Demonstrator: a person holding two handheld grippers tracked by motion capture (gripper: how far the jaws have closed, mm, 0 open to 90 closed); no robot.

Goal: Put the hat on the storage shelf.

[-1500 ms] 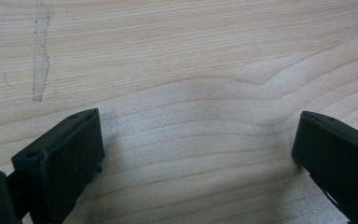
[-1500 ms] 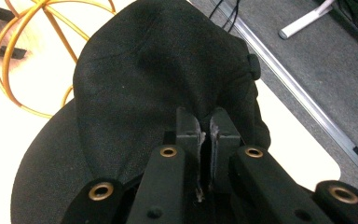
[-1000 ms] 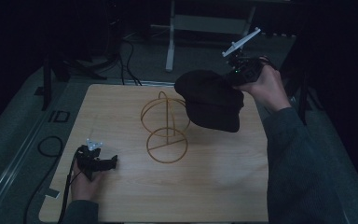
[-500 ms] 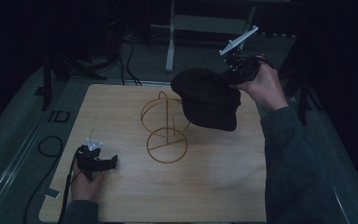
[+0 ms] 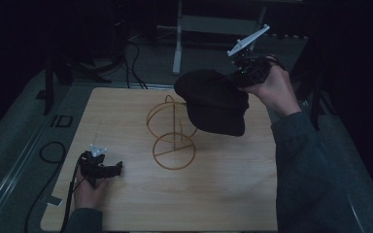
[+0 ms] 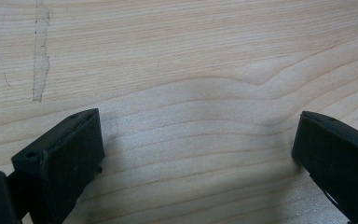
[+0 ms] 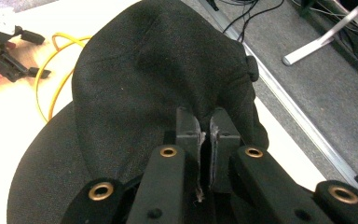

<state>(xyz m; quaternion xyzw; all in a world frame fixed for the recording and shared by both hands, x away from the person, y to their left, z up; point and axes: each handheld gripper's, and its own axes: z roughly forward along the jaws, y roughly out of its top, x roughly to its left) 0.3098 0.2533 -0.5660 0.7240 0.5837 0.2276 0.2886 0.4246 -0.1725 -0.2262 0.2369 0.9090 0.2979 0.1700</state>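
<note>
Both sets of fingers differ: my right gripper pinches the black cap above the wire stand; my left gripper rests spread on the surface.

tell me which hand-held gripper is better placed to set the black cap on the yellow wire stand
Right. The right hand-held gripper is shut on the black cap, holding it in the air beside the top of the yellow wire stand. The left hand-held gripper sits open and empty near the table's front left corner.

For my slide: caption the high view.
Right gripper holds a black cap above a gold wire stand; left gripper rests open on the table.
</note>
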